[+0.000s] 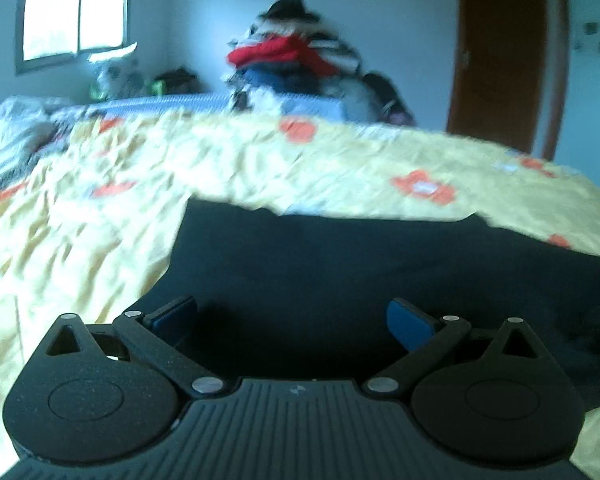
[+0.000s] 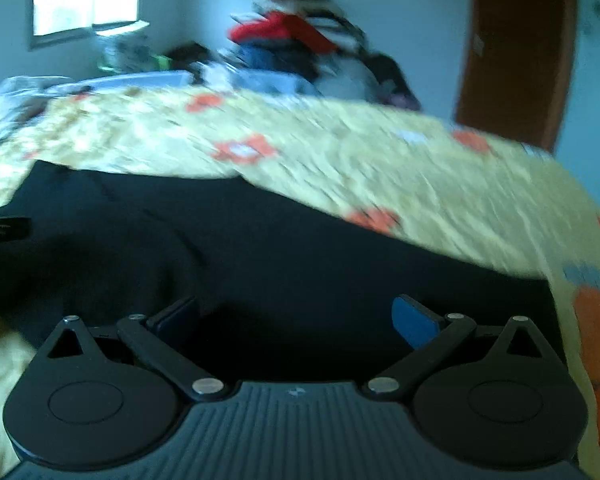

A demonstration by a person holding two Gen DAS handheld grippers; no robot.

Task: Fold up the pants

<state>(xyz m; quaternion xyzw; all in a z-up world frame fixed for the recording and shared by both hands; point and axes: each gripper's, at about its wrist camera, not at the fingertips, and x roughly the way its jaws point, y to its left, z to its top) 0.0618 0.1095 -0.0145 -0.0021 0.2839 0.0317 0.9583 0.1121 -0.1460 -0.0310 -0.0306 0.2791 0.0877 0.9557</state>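
Dark navy pants (image 1: 360, 264) lie flat on a yellow bedspread (image 1: 100, 220). In the left wrist view my left gripper (image 1: 292, 324) hovers low over their near left part, open, its blue pads (image 1: 410, 326) wide apart with nothing between them. From the right wrist camera the same pants (image 2: 260, 248) spread across the bedspread (image 2: 420, 184). My right gripper (image 2: 296, 322) is open just above the cloth near its right end. A dark object, perhaps part of the other gripper (image 2: 4, 228), shows at the left edge. Both views are blurred.
A heap of clothes (image 1: 296, 60) with a red garment sits beyond the bed's far edge. A brown door (image 1: 504, 56) stands at the right, a bright window (image 1: 74, 8) at the left. Light bedding (image 1: 12, 140) is bunched at the bed's far left.
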